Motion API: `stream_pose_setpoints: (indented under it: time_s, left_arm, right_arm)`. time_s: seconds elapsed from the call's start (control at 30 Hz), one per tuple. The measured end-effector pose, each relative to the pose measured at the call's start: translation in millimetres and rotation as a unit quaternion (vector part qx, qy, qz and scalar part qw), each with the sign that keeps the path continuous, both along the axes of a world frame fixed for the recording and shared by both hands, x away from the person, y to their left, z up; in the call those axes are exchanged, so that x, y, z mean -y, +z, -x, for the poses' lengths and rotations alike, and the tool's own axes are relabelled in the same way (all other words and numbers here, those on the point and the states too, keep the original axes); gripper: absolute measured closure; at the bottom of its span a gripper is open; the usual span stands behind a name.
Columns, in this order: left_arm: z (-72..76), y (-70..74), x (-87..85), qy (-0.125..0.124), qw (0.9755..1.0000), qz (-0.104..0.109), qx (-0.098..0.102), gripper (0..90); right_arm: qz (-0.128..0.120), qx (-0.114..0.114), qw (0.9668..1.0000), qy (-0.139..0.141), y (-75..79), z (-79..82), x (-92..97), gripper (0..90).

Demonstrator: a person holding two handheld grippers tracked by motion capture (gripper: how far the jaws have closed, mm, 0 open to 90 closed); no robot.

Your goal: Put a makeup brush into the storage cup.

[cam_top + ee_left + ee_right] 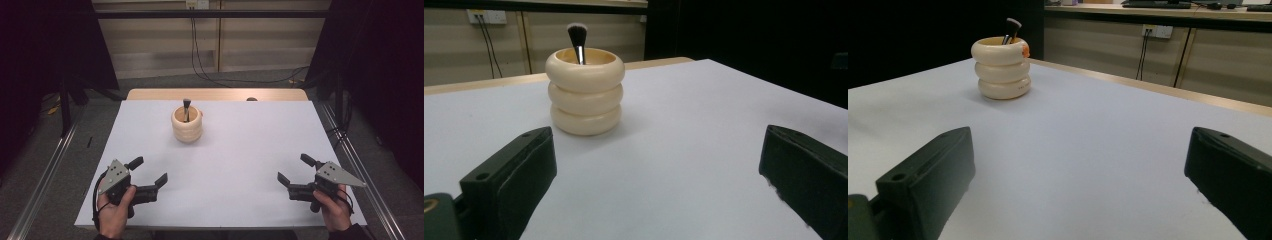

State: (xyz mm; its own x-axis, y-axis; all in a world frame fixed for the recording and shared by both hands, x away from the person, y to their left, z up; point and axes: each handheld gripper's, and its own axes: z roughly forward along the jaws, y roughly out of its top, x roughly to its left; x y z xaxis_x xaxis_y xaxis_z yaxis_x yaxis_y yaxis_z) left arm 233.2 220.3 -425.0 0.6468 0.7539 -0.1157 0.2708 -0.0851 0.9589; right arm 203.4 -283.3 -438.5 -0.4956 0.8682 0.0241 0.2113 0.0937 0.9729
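A cream ribbed holder (187,124) made of three stacked rings stands upright toward the back of the white table (240,165). A dark-bristled brush (186,107) stands in it, bristles up. My left gripper (149,171) rests open near the front left edge, held by a hand, far short of the holder. My right gripper (296,169) sits open near the front right edge. In the left gripper view the holder (585,92) and brush (577,39) lie ahead between the jaws. In the right gripper view the holder (1000,68) is far off to the left, with an orange spot on its rim.
A wooden strip (215,94) runs along the table's far edge, with a small dark object (251,99) on it. Metal rails (47,170) flank both sides. Cables (200,60) hang down the back wall.
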Motion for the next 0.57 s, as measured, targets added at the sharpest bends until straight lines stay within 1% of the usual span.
stream_pose_setpoints:
  time_s: [0.03,0.07,0.1,0.13,0.2,0.23,0.27,0.3,0.33,0.4,0.5,0.53,0.57]
  left_arm:
    - [1.6,-1.1,-0.9,-0.001,1.0000,0.002,-0.001,1.9]
    - [3.0,-1.9,-2.2,-0.005,1.0000,0.000,-0.004,1.9]
    - [4.7,-3.2,-4.2,-0.005,1.0000,-0.003,-0.005,1.9]
    - [6.1,-3.9,-5.6,0.001,1.0000,-0.002,-0.008,1.9]
    - [7.4,-4.8,-8.9,0.006,1.0000,-0.001,-0.004,1.9]
    - [8.2,-6.3,-10.8,0.013,0.9999,0.002,-0.005,1.9]
    - [8.8,-7.2,-11.8,0.014,0.9999,0.003,-0.007,1.9]
    - [9.4,-9.2,-12.3,0.010,0.9999,0.001,-0.011,1.9]
    - [9.7,-10.2,-12.4,0.006,0.9999,-0.002,-0.011,1.9]
    - [8.7,-12.0,-13.3,0.006,0.9999,-0.003,-0.010,1.9]
    - [8.0,-12.4,-14.3,0.017,0.9998,-0.004,-0.011,1.9]
    - [7.9,-12.7,-14.7,0.014,0.9998,0.001,-0.015,1.9]
    - [8.1,-13.0,-14.0,0.014,0.9997,0.001,-0.018,2.3]
  right_arm:
    - [-0.001,-0.001,1.0000,-0.001,-0.2,0.1,0.1,0.0]
    - [0.000,-0.001,1.0000,-0.001,-0.3,0.1,0.3,0.0]
    - [0.000,-0.002,1.0000,-0.002,-0.4,0.0,0.4,0.0]
    - [0.000,-0.002,1.0000,-0.002,-0.5,-0.1,0.4,0.0]
    - [-0.001,-0.002,1.0000,-0.003,-0.8,-0.3,0.1,0.0]
    - [0.001,-0.003,1.0000,-0.003,-1.0,-0.4,0.2,0.0]
    - [0.000,-0.005,1.0000,-0.002,-1.2,-0.5,0.0,0.0]
    - [0.001,-0.005,1.0000,-0.001,-1.3,-0.7,0.2,0.0]
    - [0.001,-0.006,1.0000,-0.001,-1.5,-0.6,0.3,0.0]
    - [0.002,-0.005,1.0000,-0.001,-1.6,-0.6,0.4,0.0]
    - [0.002,-0.004,1.0000,0.001,-2.0,-1.5,0.4,0.0]
    - [0.002,-0.005,1.0000,0.000,-2.3,-1.8,0.0,0.0]
    - [0.004,-0.007,1.0000,0.003,-2.5,-2.2,-0.2,0.0]
